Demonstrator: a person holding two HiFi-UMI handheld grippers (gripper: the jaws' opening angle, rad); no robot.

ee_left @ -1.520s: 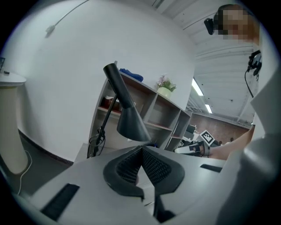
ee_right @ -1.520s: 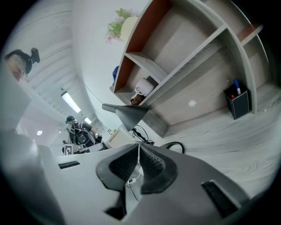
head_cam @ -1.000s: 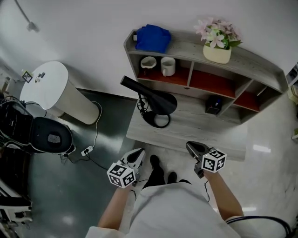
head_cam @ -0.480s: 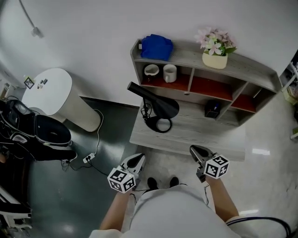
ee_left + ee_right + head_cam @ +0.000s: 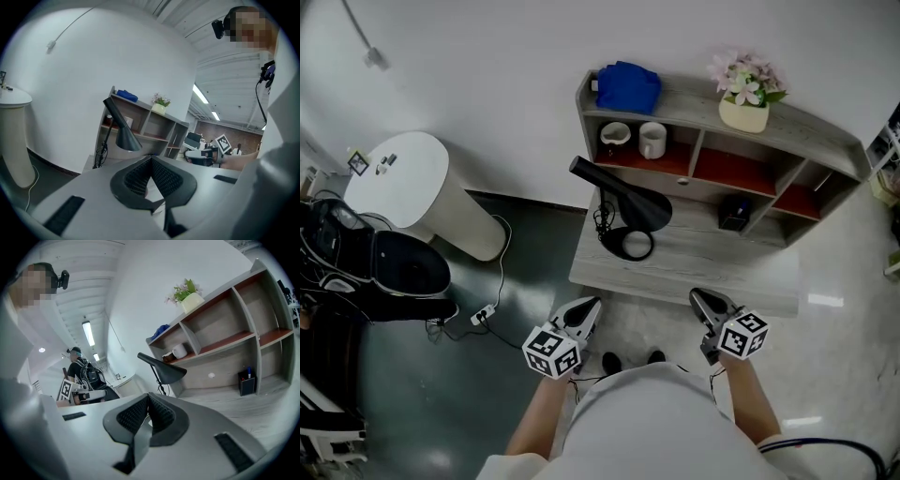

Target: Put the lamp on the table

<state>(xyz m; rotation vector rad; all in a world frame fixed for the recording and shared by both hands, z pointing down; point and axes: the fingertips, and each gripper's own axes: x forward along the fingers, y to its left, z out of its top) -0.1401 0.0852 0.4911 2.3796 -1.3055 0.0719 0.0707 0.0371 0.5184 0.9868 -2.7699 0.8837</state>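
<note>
A black desk lamp (image 5: pixel 628 214) stands on the grey wooden table (image 5: pixel 741 272) at its left end, its cone shade tilted and its cord coiled by the round base. It also shows in the left gripper view as the lamp (image 5: pixel 122 133) and in the right gripper view as the lamp (image 5: pixel 163 371). My left gripper (image 5: pixel 584 312) hovers off the table's front edge, shut and empty. My right gripper (image 5: pixel 708 303) hangs at the front edge further right, shut with nothing in it. Both are well short of the lamp.
A shelf unit (image 5: pixel 787 155) rises at the table's back with a blue cloth (image 5: pixel 628 86), two mugs (image 5: pixel 639 139), a flower pot (image 5: pixel 744 105) and a black pen holder (image 5: pixel 733 212). A white round stand (image 5: pixel 422 192) and a black bag (image 5: pixel 375 272) sit at left. A power strip (image 5: pixel 482 313) lies on the floor.
The view has slid so the table and shelf sit slightly further right and up. Both grippers stay shut and empty in front of the table's edge; the lamp has not moved.
</note>
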